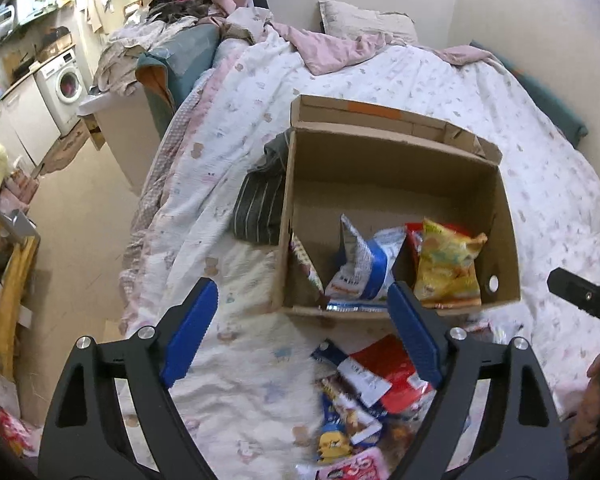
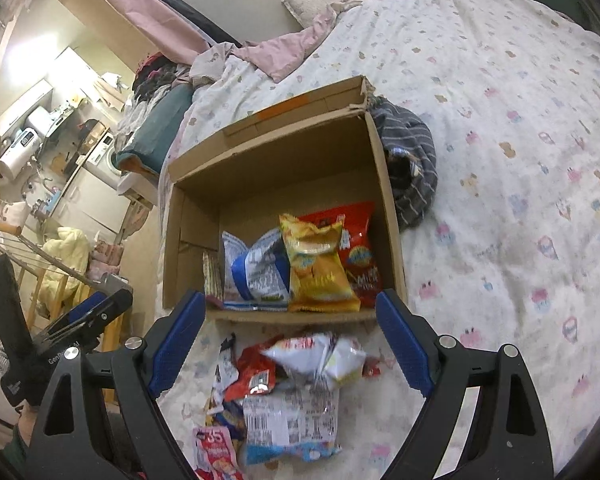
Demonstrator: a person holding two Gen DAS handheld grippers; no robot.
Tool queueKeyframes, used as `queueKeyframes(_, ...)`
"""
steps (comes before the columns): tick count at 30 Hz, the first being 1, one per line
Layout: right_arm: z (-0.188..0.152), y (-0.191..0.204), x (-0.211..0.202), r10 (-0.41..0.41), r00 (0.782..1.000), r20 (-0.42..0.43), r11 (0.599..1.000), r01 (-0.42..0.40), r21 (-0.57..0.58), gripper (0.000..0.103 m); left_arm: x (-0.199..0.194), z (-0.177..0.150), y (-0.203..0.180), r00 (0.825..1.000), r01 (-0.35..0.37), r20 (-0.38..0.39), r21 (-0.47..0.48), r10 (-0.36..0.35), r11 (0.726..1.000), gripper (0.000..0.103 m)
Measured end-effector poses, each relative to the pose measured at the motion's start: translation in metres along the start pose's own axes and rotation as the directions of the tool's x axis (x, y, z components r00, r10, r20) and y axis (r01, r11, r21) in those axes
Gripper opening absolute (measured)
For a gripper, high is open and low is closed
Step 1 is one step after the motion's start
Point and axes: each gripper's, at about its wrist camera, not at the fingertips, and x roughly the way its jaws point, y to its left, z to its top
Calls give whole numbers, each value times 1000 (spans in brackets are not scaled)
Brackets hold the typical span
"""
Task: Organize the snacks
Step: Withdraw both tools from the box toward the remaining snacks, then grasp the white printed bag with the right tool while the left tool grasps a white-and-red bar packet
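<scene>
Both the left gripper (image 1: 304, 332) and the right gripper (image 2: 288, 340) are spread wide and hold nothing. Packets stand along the near wall of the cardboard box (image 2: 384, 184), probably to leave space for the loose pile of snacks (image 2: 284, 400) just before it.

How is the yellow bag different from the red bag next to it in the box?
The yellow bag stands in front, fully in view; the red bag sits behind it, partly hidden. The yellow bag leans on the blue-and-white bag; the red bag rests against the box's side wall. The yellow bag's top is crumpled; the red bag's top looks flatter. Both stand upright in the box.
</scene>
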Motion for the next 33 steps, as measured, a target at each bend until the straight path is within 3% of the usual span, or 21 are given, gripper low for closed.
queueKeyframes(12, -29, -9, -14, 3, 1000, -18, 1000, -3, 22, 89, -3, -34, 15, 998, -6, -61, -52, 3, 999, 84)
queueKeyframes(16, -36, -29, -22, 13, 1000, 8, 997, -14, 75, 89, -2, -38, 26, 996, 34, -73, -107, -42, 994, 84)
queueKeyframes(21, -51, -59, -18, 10, 996, -84, 992, 1, 125, 89, 5, -41, 33, 995, 14, -94, -127, -26, 992, 84)
queueKeyframes(26, -68, -63, 11, 115, 963, -243, 980, -70, 187, 90, 21, -47, 40, 986, 17, -162, -174, -45, 985, 84)
queueKeyframes(31, -80, -34, 46, 117, 928, -354, 989, -78, 122, 94, 23, -53, 42, 981, 17, -187, -171, -49, 985, 84)
queueKeyframes(33, -86, -19, 65, 118, 905, -410, 992, -86, 94, 95, 22, -53, 45, 982, 12, -185, -165, -43, 986, 84)
